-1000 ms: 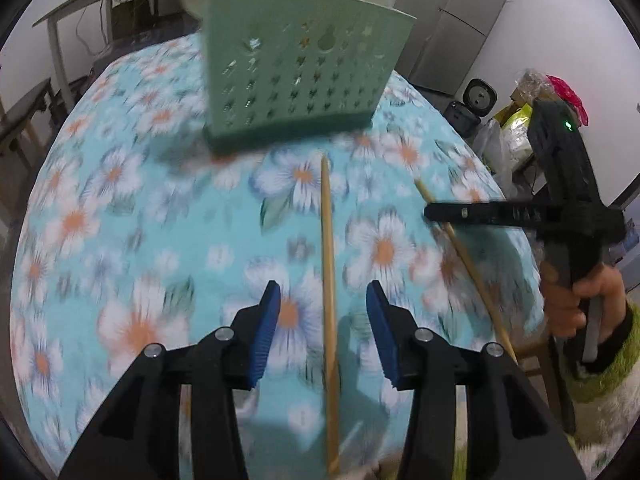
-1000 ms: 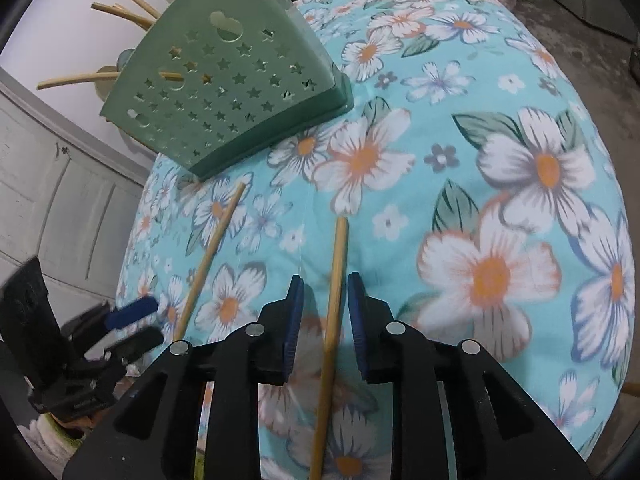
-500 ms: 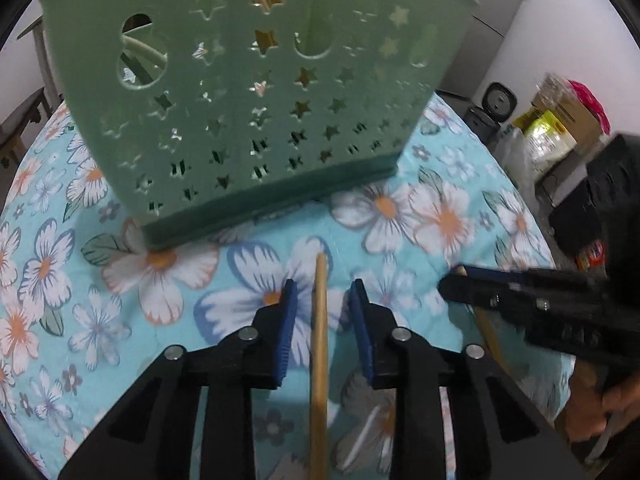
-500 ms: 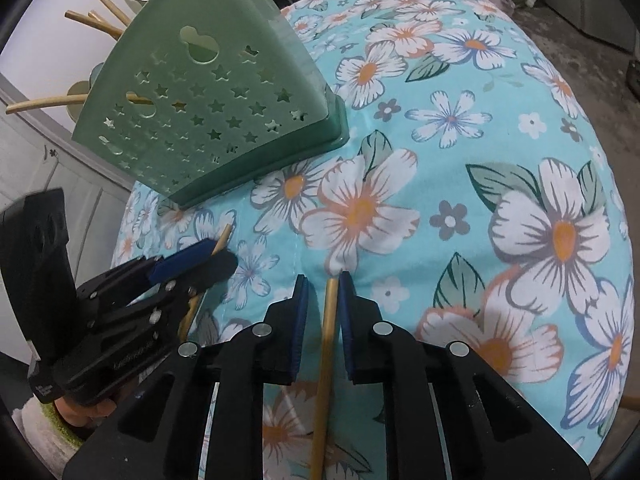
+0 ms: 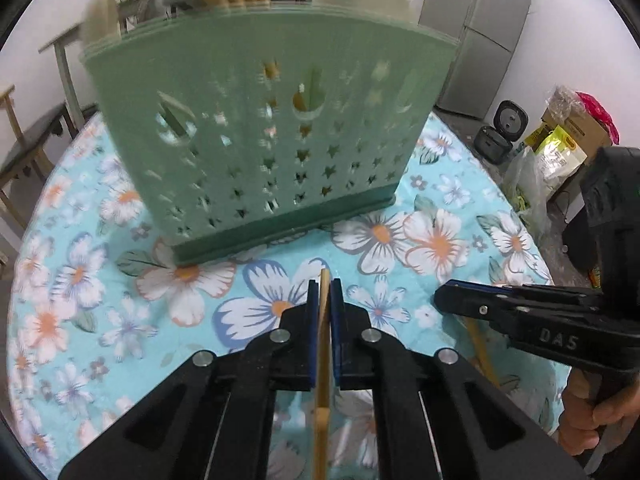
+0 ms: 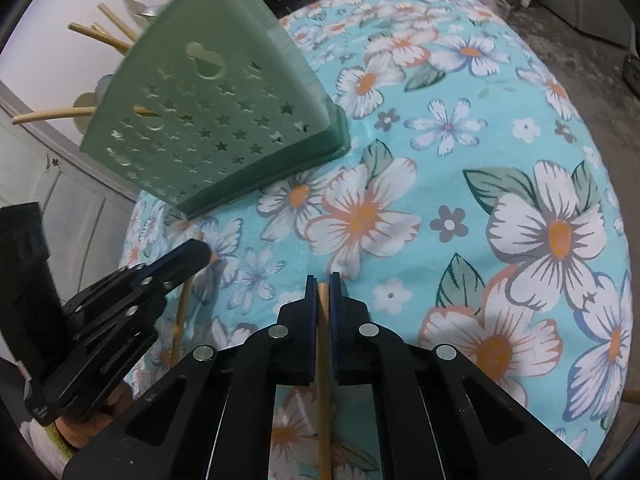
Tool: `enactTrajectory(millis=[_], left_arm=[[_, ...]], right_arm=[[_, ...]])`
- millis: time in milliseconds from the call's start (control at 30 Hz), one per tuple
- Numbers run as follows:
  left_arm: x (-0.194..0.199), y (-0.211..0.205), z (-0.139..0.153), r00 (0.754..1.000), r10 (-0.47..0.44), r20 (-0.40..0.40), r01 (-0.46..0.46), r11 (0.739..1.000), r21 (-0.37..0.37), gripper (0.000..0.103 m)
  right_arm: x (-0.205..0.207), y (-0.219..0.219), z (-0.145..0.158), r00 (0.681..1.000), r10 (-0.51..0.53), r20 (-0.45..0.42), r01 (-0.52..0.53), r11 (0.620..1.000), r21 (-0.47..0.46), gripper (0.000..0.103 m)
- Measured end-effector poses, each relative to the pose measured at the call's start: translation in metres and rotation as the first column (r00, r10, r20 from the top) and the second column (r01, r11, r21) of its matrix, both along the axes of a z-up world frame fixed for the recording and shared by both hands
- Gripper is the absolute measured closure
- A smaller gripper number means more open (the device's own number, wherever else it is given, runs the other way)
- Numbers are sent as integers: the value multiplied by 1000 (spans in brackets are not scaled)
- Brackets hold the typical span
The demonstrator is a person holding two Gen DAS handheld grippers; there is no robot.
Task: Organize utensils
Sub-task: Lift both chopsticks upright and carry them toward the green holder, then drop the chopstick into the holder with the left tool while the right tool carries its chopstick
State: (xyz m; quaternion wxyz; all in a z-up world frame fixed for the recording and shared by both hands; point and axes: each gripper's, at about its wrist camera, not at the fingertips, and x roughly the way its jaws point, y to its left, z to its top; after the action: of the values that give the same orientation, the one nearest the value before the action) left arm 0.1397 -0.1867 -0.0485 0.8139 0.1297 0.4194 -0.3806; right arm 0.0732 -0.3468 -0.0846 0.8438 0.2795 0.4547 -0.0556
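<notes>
Two grippers are being seen: left gripper (image 5: pixel 325 280), right gripper (image 6: pixel 323 277). Two loose chopsticks are being counted on the tablecloth (image 6: pixel 500 152): first chopstick (image 5: pixel 322 320), second chopstick (image 6: pixel 322 320). One green basket (image 5: pixel 264 136) is being noted. At least four sticks (image 6: pixel 102 36) are being counted inside; spoons are too blurred for a count.

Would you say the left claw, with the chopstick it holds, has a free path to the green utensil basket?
Probably yes. The left claw is shut on a chopstick, and only bare floral tablecloth lies between it and the green basket. The right claw stands off to the side.
</notes>
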Motion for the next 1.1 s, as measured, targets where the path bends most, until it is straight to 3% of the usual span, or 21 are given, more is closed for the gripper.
enactTrajectory(millis=[400,1100], left_arm=[[-32,24,51,993,-1,119,8,998,-56,98],[-33,42,90,983,4,183,21,991,-130,98]], right_arm=[[-12,12,44,995,22,92,-18,999,-46,99],[-16,32,107,971,36,236,-8,993,-121,99]])
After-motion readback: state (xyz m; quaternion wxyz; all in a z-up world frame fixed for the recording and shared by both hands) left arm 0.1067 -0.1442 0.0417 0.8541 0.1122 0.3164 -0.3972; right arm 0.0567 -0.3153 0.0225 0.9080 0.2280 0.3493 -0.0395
